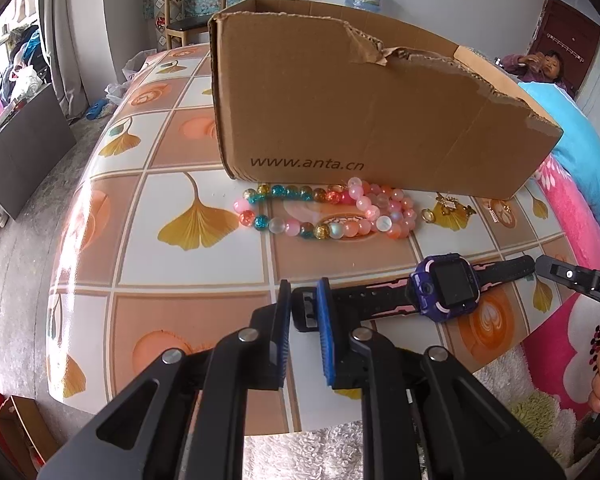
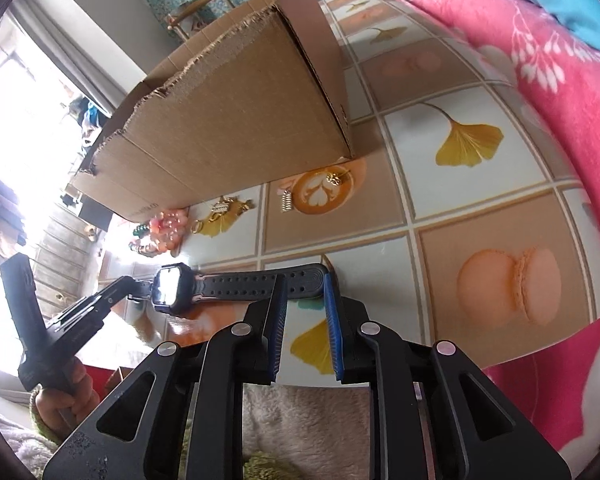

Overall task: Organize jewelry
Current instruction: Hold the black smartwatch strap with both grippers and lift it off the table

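Wooden chair (image 1: 187, 4), grey curtain (image 1: 65, 40), bright window (image 2: 3, 92)

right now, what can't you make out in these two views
- Inside of the torn brown cardboard box: both views, hidden by its own walls.
- Small gold trinkets beside the pink and teal bead bracelets: too small in both views to identify.
- Right gripper's hold on the strap tip of the purple square-faced smartwatch: right wrist view; the left gripper's pad contact at the buckle end is equally unclear.
- Window side: right wrist view, washed out by glare.
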`<state>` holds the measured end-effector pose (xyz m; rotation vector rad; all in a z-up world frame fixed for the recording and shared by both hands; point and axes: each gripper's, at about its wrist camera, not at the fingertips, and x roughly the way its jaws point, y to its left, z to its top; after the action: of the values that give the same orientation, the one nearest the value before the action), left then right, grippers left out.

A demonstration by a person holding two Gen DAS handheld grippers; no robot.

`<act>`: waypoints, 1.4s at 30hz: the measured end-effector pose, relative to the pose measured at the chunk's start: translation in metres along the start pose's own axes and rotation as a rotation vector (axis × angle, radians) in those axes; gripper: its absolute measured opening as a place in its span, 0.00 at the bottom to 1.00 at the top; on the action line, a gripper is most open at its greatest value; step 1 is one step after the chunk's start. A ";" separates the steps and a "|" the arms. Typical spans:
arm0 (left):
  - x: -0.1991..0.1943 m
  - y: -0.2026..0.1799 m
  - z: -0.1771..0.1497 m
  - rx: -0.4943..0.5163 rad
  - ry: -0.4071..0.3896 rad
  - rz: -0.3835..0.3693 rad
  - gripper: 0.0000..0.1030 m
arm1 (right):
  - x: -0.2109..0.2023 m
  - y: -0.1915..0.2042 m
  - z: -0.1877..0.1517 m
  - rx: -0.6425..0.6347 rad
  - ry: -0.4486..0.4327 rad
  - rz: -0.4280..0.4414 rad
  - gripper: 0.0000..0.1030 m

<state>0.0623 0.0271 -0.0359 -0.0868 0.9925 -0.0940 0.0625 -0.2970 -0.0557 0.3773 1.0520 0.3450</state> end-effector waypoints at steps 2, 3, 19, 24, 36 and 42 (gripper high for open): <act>0.000 0.000 -0.001 0.000 -0.003 -0.004 0.12 | -0.004 0.002 0.002 0.043 0.010 0.116 0.20; 0.000 0.000 -0.001 0.000 -0.004 -0.006 0.13 | -0.006 0.003 0.001 0.059 0.012 0.150 0.20; -0.001 0.006 -0.003 -0.004 -0.026 -0.043 0.13 | 0.012 0.020 0.003 0.010 0.067 -0.102 0.37; 0.000 0.009 -0.004 -0.007 -0.032 -0.058 0.13 | -0.002 0.012 0.003 0.101 0.026 0.064 0.36; 0.000 0.012 -0.003 -0.003 -0.042 -0.077 0.13 | 0.013 -0.001 0.013 0.427 -0.011 0.603 0.36; 0.000 0.012 -0.004 -0.006 -0.048 -0.081 0.13 | 0.009 0.018 0.021 0.309 -0.020 0.405 0.36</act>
<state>0.0595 0.0391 -0.0396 -0.1346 0.9415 -0.1622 0.0838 -0.2803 -0.0450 0.8756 1.0077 0.5391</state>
